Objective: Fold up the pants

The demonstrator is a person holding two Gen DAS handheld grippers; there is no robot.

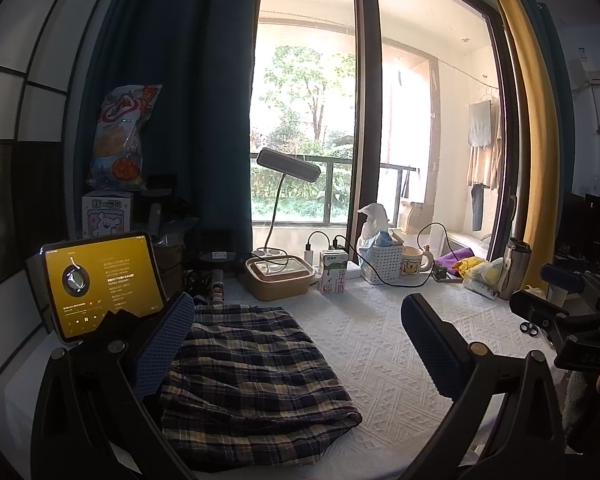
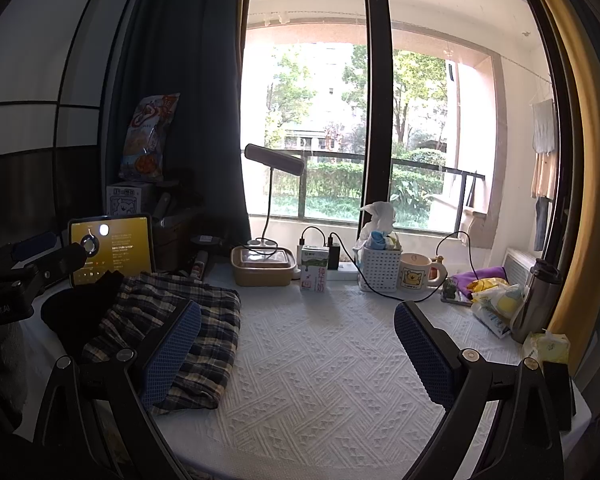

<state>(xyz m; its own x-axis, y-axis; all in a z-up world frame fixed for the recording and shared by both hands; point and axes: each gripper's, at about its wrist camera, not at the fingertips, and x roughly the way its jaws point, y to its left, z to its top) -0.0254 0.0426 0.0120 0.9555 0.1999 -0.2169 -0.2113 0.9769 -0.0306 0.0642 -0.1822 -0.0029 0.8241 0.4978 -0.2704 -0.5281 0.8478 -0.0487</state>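
Both sets of fingers are spread wide with nothing in them: left gripper (image 1: 300, 344), right gripper (image 2: 298, 354). The folded navy-and-cream plaid pants (image 1: 252, 372) lie on the white textured desk (image 2: 320, 360), near left, just in front of the yellow-screened tablet (image 1: 102, 282).

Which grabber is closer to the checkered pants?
Left. The left gripper hangs open right over the pants. The right gripper, open too, sits off to their right over bare tablecloth.
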